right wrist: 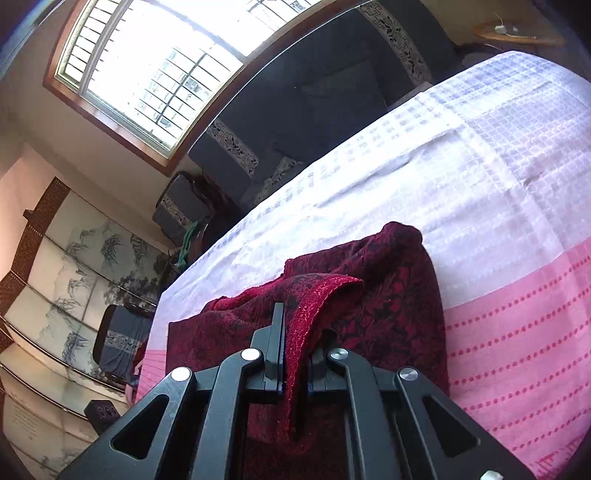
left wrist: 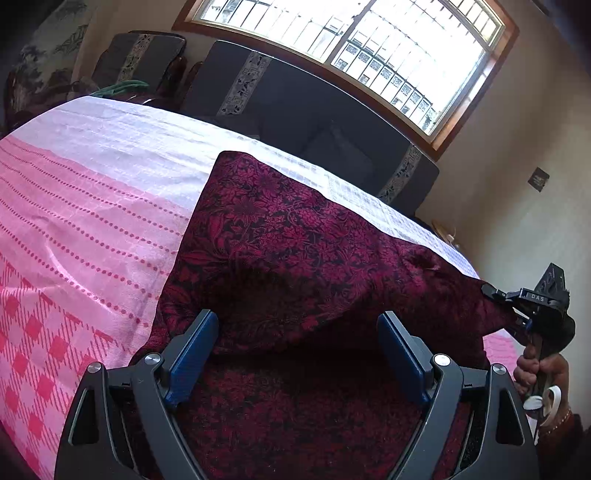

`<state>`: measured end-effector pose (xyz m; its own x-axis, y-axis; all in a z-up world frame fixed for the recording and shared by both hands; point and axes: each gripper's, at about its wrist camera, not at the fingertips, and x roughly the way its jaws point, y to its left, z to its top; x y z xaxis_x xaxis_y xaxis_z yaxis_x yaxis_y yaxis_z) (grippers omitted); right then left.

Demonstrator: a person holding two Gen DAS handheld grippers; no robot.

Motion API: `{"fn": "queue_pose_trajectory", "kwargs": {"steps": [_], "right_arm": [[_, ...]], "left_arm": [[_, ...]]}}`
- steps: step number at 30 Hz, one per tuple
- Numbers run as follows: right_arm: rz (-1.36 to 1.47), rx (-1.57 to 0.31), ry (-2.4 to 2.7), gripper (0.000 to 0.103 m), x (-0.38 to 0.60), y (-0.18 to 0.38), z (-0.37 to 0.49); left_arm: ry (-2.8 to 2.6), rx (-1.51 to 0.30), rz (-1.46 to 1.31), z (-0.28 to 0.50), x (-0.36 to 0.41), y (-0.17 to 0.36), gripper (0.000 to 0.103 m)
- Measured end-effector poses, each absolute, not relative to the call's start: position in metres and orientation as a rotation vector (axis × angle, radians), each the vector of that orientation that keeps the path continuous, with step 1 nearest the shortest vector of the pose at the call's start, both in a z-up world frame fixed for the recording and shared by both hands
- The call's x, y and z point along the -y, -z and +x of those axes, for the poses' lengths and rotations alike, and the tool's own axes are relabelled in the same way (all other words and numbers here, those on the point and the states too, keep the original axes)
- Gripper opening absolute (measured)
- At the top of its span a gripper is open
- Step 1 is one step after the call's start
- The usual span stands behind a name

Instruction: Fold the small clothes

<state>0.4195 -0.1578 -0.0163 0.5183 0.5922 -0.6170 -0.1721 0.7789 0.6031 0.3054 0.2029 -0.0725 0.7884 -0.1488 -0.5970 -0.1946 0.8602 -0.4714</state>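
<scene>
A dark red floral-patterned cloth [left wrist: 295, 251] lies on the table, which is covered by a pink and white tablecloth [left wrist: 92, 192]. My left gripper [left wrist: 297, 332] is open, its blue pads on either side of the cloth's near edge, which sags between and under them. My right gripper [left wrist: 496, 295] shows at the right of the left wrist view, shut on the cloth's right corner and lifting it. In the right wrist view the right gripper [right wrist: 295, 332] is shut on a fold of the cloth [right wrist: 388, 295], which drapes over the fingers.
A dark sofa [left wrist: 314, 110] with patterned bands stands behind the table under a bright window [left wrist: 369, 44]. A dark chair [left wrist: 140, 59] stands at the back left. A small wicker side table [right wrist: 517, 33] stands at the far right. A painted screen [right wrist: 74, 277] lines the left wall.
</scene>
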Motion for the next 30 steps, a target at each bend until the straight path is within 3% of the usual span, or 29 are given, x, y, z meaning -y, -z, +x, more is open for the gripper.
{"fn": "queue_pose_trajectory", "kwargs": {"steps": [4, 16, 19, 25, 27, 28, 30], "right_arm": [[0.402, -1.019, -0.429, 0.007, 0.159, 0.052, 0.435], [0.617, -1.025, -0.503, 0.004, 0.194, 0.089, 0.437], [0.674, -0.999, -0.465, 0.018, 0.219, 0.073, 0.416], [0.511, -0.881, -0.548, 0.024, 0.264, 0.003, 0.287], [0.432, -0.898, -0.631, 0.043, 0.273, -0.002, 0.228], [0.398, -0.905, -0.649, 0.060, 0.282, 0.000, 0.198], [0.346, -0.914, -0.652, 0.064, 0.293, 0.010, 0.145]], "left_arm": [[-0.027, -0.679, -0.543, 0.307, -0.203, 0.072, 0.088], [-0.041, -0.700, -0.535, 0.313, -0.201, 0.070, 0.088], [-0.041, -0.709, -0.499, 0.313, -0.198, 0.066, 0.088], [0.059, -0.632, -0.366, 0.231, -0.177, 0.012, 0.088], [0.066, -0.628, -0.308, 0.196, -0.172, 0.001, 0.088], [0.073, -0.624, -0.297, 0.178, -0.171, -0.002, 0.088], [0.099, -0.629, -0.303, 0.145, -0.173, -0.003, 0.088]]}}
